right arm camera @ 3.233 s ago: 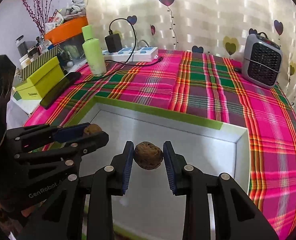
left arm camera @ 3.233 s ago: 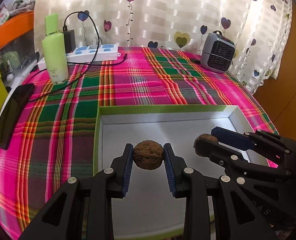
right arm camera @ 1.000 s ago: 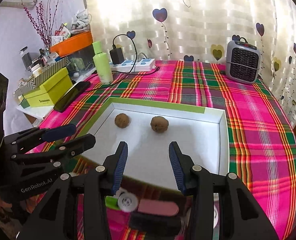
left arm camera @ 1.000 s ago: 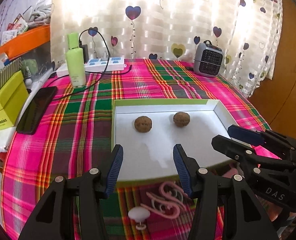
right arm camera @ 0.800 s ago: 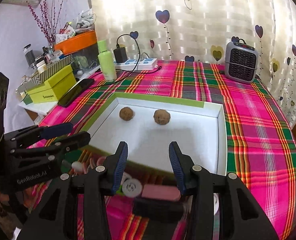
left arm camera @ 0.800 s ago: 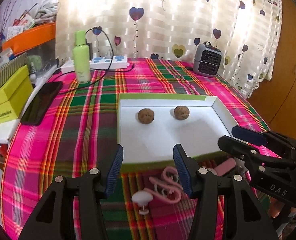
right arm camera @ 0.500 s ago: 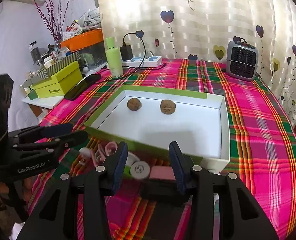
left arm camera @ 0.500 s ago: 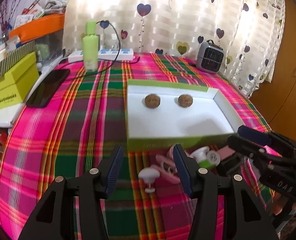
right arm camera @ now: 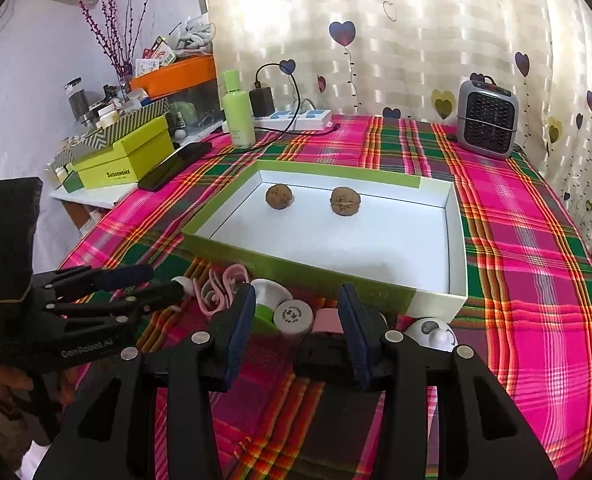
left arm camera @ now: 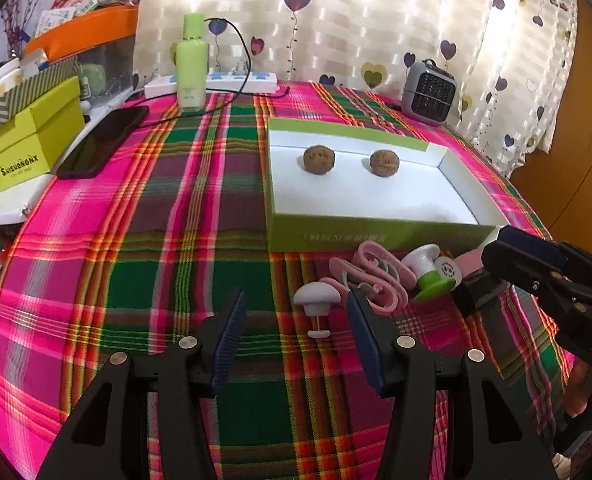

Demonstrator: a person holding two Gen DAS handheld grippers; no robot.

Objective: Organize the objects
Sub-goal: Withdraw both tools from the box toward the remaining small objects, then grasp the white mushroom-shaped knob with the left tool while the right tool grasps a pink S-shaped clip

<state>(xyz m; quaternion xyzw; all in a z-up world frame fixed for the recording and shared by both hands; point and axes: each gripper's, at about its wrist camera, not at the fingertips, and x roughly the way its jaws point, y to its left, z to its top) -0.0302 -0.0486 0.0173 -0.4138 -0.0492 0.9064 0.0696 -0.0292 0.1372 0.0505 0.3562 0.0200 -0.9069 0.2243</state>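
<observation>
Both grippers have drawn back from the green-and-white box [left arm camera: 376, 236] since the earlier frames, leaving two walnuts [left arm camera: 318, 159] [left arm camera: 384, 163] lying apart in its far half. Nearest, the left gripper [left arm camera: 293, 334] hangs released and empty over the plaid cloth [left arm camera: 135, 240], a white mushroom-shaped knob [left arm camera: 316, 300] just beyond its fingers, while the right gripper [right arm camera: 293, 322], likewise released and holding nothing, hovers over a white-and-green roller [right arm camera: 279, 312] and a pink block [right arm camera: 326, 320]. Pink hooks [left arm camera: 372, 276] lie just in front of the box's near wall; far left stands a green bottle [left arm camera: 191, 66], far right a small heater [left arm camera: 428, 94].
</observation>
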